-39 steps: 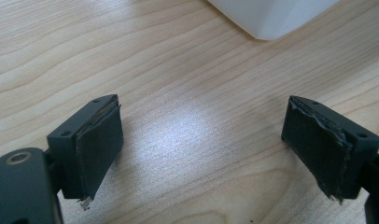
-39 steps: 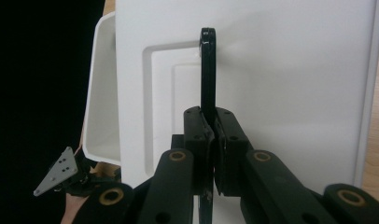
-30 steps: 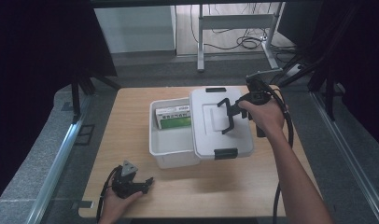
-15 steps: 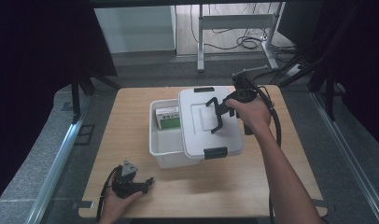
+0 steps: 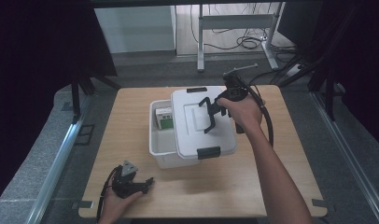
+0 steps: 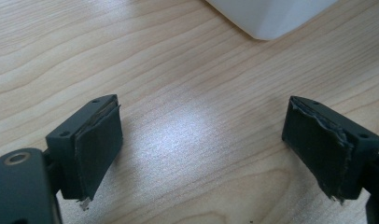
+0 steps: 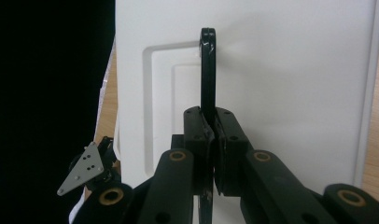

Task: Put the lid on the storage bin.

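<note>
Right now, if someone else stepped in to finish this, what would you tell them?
Right gripper: shut on the black handle of the white lid, holding it over the white bin.
Left gripper: open, resting on the table near the front edge, holding nothing.
The lid covers most of the bin; the left part is uncovered, showing a green box.
Probably left: line the lid up, set it down, close its clips.

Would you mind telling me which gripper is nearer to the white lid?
Right. The right gripper is clamped on the white lid's black handle; the left gripper rests open on the table, apart from it.
</note>
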Tool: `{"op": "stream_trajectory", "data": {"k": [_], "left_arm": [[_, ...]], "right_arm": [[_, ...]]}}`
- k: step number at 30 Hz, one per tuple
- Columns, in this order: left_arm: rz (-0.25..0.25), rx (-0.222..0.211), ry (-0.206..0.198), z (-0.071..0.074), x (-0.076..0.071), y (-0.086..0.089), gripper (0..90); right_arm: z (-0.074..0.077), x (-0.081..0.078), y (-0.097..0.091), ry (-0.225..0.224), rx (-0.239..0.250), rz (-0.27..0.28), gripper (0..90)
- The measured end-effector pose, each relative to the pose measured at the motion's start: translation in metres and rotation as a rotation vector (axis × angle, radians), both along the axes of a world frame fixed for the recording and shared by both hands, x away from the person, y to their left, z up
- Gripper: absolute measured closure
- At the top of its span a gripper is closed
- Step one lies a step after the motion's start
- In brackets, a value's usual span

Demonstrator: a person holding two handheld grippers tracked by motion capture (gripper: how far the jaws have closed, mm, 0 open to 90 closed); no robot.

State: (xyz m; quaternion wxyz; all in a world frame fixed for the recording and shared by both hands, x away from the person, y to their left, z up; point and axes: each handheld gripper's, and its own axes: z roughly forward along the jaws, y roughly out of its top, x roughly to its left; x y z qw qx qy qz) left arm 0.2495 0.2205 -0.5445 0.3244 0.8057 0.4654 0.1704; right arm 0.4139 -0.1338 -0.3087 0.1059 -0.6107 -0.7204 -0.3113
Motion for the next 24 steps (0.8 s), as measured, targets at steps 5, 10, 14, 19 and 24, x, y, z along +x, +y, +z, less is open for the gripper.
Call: {"op": "stream_trajectory", "data": {"k": [5, 10, 14, 19, 24], "left_arm": [[-0.001, 0.0, 0.0, 0.0, 0.0, 0.0, 12.2], [-0.001, 0.0, 0.0, 0.0, 0.0, 0.0, 12.2], [-0.002, -0.002, -0.001, 0.0, 0.0, 0.0, 12.2], [-0.003, -0.002, 0.0, 0.0, 0.0, 0.0, 12.2], [-0.005, -0.002, 0.0, 0.0, 0.0, 0.0, 12.2]], "right_arm": [[-0.003, 0.002, 0.009, 0.007, 0.0, 0.013, 85.2], [-0.005, 0.003, 0.017, 0.015, -0.004, 0.023, 85.2], [-0.006, 0.004, 0.023, 0.019, -0.002, 0.028, 85.2], [-0.007, 0.006, 0.027, 0.023, -0.002, 0.027, 85.2], [-0.007, 0.007, 0.037, 0.029, -0.007, 0.03, 85.2]]}}
